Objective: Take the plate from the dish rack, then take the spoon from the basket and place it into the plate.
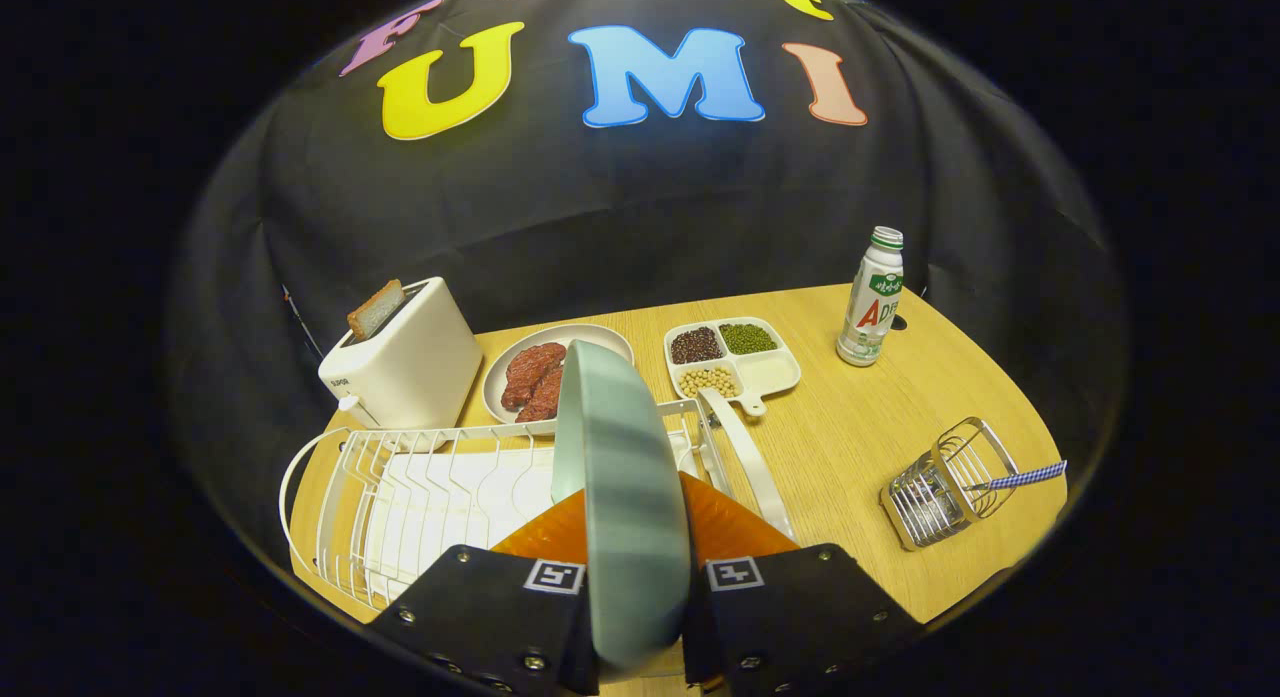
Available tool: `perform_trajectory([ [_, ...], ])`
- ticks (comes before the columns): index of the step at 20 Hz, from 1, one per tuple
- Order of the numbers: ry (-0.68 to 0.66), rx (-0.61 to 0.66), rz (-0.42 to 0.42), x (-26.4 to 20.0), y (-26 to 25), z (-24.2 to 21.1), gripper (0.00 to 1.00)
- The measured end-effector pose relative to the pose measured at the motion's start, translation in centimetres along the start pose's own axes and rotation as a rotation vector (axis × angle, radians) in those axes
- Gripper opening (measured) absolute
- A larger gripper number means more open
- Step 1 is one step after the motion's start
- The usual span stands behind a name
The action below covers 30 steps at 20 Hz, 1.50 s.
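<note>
Wooden table [900, 427] in the gripper view carries a white toaster [405, 362] at middle left with small dark lettering too small to read, and a white bottle [872, 302] at upper right. At bottom centre the gripper [635, 607] is clamped on the pale green plate [625, 487], held on edge between both fingers above the white dish rack [430, 487]. At lower right the wire basket [940, 487] lies tipped, the checked spoon [1025, 475] handle poking out of it.

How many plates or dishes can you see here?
3. A pale plate stands on edge, clamped between the tongs above the dish rack. A plate with meat sits beside the toaster. A divided dish of beans lies right of it.
</note>
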<state>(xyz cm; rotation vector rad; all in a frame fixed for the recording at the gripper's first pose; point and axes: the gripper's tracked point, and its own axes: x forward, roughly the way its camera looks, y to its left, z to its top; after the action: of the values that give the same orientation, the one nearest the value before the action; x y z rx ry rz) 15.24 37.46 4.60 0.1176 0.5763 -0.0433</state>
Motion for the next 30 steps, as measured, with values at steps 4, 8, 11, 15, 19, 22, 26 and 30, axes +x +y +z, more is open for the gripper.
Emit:
perform_trajectory([
  [4,-0.012,-0.060,-0.060,-0.5,0.4,0.7,0.30],
  [8,-0.034,-0.120,-0.155,-1.4,0.8,1.8,0.30],
  [11,-0.053,-0.170,-0.236,-2.3,0.8,2.5,0.30],
  [15,-0.077,-0.213,-0.290,-3.5,1.6,3.7,0.30],
  [19,-0.104,-0.251,-0.316,-4.9,2.1,5.1,0.30],
  [22,-0.134,-0.281,-0.340,-6.4,2.0,6.6,0.30],
  [26,-0.174,-0.337,-0.363,-8.4,2.0,8.4,0.30],
  [30,-0.190,-0.378,-0.380,-10.9,1.1,8.7,0.30],
])
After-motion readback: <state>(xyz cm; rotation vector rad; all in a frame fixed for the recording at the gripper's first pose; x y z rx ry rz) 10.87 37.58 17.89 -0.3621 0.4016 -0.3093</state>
